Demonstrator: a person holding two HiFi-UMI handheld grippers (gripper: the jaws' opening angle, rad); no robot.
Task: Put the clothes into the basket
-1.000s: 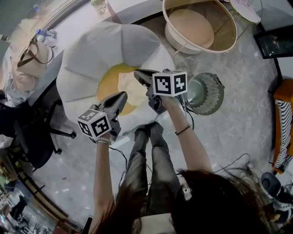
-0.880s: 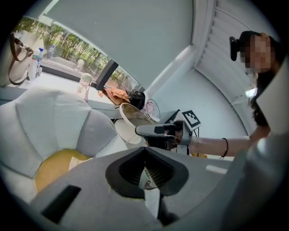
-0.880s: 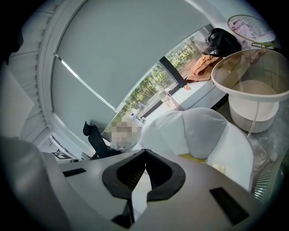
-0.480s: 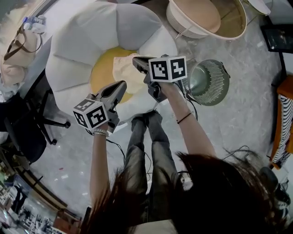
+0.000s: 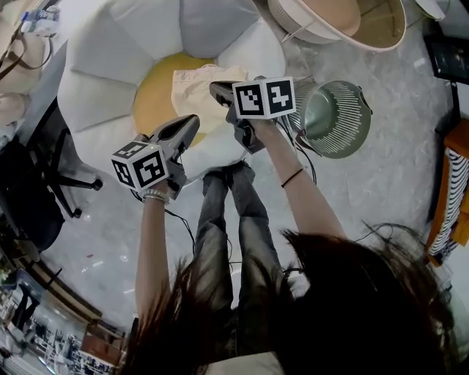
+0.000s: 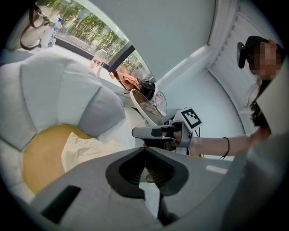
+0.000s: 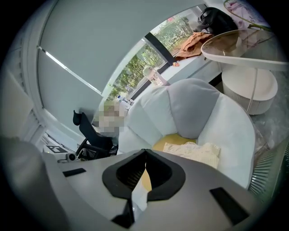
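Note:
A cream garment (image 5: 192, 86) lies crumpled on the yellow seat of a white petal-shaped chair (image 5: 102, 73). My right gripper (image 5: 215, 89) hovers shut and empty, with its tip over the garment's near edge. My left gripper (image 5: 189, 124), also shut and empty, is over the chair's front rim, short of the cloth. The left gripper view shows its jaws (image 6: 145, 148) meeting, with the garment (image 6: 83, 151) beyond and the right gripper (image 6: 135, 132) to the right. From the right gripper (image 7: 145, 150) the garment (image 7: 194, 151) lies ahead. A grey-green wire basket (image 5: 333, 117) stands on the floor right of the chair.
A large beige round tub (image 5: 344, 22) on a white base stands behind the basket. A black office chair (image 5: 29, 183) is at the left, and a bag (image 5: 15, 66) lies on the sill. The person's legs (image 5: 227, 220) stand in front of the chair. A striped seat (image 5: 447, 212) is at the right edge.
Both grippers have sunk toward the chair seat, still shut. The right one's tip now sits over the garment's edge.

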